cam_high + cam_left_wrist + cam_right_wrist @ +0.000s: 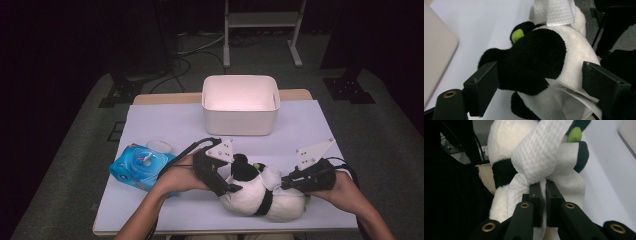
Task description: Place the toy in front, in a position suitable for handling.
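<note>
A black-and-white plush panda (265, 197) lies on the white table cover near the front edge. My left gripper (231, 189) holds it from the left. In the left gripper view its jaws stand wide and press on the panda (536, 57), one against black fur, the other against the white body beside a paper tag (564, 90). My right gripper (286, 182) comes in from the right. Its jaws (543, 186) are shut on a white textured wipe (536, 152) that drapes over the panda (499, 140). The wipe (554, 11) also shows at the top of the left gripper view.
A white rectangular bin (240, 122) stands open at the back middle of the table. A blue pack of wipes (137, 167) lies at the left, with a small round white lid (159, 146) behind it. The table's front edge runs just below the panda.
</note>
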Tool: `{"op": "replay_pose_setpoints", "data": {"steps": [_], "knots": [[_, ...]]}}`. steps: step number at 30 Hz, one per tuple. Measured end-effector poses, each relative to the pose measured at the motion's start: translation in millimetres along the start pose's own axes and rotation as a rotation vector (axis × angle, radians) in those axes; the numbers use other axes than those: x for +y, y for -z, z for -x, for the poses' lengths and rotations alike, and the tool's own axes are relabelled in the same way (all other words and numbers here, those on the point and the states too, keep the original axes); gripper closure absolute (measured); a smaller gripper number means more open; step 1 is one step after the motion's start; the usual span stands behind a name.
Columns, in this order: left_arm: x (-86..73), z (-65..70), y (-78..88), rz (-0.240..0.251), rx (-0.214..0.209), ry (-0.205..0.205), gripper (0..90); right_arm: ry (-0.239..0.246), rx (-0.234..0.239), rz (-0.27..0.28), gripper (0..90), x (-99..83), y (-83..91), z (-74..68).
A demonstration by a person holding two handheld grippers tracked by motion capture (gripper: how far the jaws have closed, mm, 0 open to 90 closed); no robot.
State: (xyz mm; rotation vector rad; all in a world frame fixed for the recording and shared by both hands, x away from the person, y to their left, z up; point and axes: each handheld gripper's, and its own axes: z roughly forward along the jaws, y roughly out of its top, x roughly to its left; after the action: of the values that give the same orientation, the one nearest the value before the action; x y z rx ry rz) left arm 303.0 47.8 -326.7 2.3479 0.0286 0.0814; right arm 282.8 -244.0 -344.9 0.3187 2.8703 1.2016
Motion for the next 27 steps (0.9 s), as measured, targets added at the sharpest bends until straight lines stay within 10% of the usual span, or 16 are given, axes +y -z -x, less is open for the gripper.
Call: {"op": "replay_pose_setpoints", "data": {"steps": [17,27], "knots": [[-16.4,11.0,-1.9,0.009,-0.025,0.001,16.4,0.062,0.049,0.030,84.5,43.2,-28.1,3.4],[-15.5,11.2,-1.5,0.025,-0.017,0.005,16.4,0.016,0.007,-0.014,84.6,20.6,-12.0,7.0]]}}
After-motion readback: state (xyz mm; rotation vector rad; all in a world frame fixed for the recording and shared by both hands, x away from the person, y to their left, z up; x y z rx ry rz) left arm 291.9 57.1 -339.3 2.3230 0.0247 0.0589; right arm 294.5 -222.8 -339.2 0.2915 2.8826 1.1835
